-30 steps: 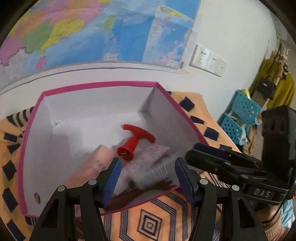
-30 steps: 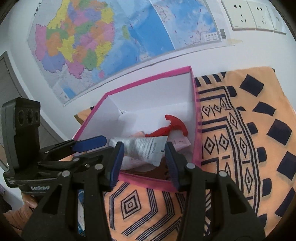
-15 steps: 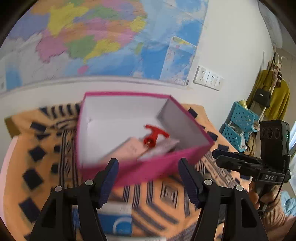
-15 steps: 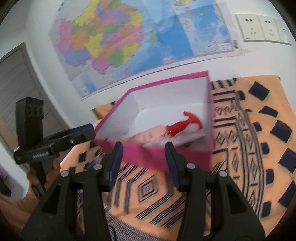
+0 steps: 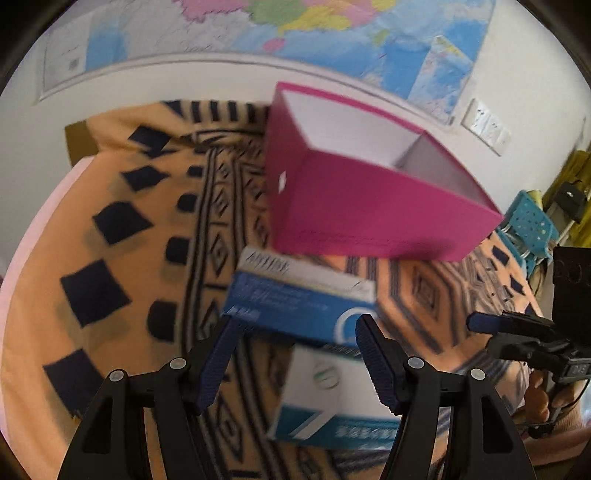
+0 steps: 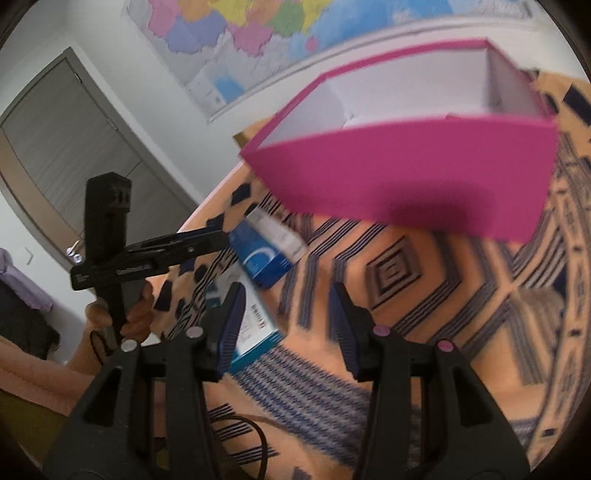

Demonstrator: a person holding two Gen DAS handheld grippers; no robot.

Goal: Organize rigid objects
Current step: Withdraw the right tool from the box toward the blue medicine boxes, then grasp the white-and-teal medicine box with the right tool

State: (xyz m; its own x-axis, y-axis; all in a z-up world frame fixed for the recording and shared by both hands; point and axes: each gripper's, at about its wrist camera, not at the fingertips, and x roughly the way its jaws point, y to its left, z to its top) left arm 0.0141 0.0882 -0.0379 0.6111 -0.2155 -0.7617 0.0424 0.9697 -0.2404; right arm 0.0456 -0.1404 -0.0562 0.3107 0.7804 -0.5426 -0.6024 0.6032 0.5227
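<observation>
On the patterned orange cloth (image 5: pixel 110 206), a blue carton (image 5: pixel 295 306) and a white-teal carton (image 5: pixel 332 402) lie outside the pink box (image 5: pixel 369 214), so they are not yet packed, I think. Left gripper (image 5: pixel 295 354), whose jaws have just been opening, and right gripper (image 6: pixel 286 325) are both spread and hold nothing.

Magenta box (image 5: pixel 369 206) — orange, navy-diamond cloth (image 5: pixel 110 258) — two blue-white cartons (image 5: pixel 295 306).

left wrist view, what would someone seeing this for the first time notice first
The open-topped magenta cardboard box with white inside walls dominates, standing toward the wall on the orange cloth with dark blue diamond patterns. In front of it lie two cartons: a blue-and-white one just beyond the open left gripper, and a white-and-teal one below, between its fingers. A colourful wall map hangs behind.
</observation>
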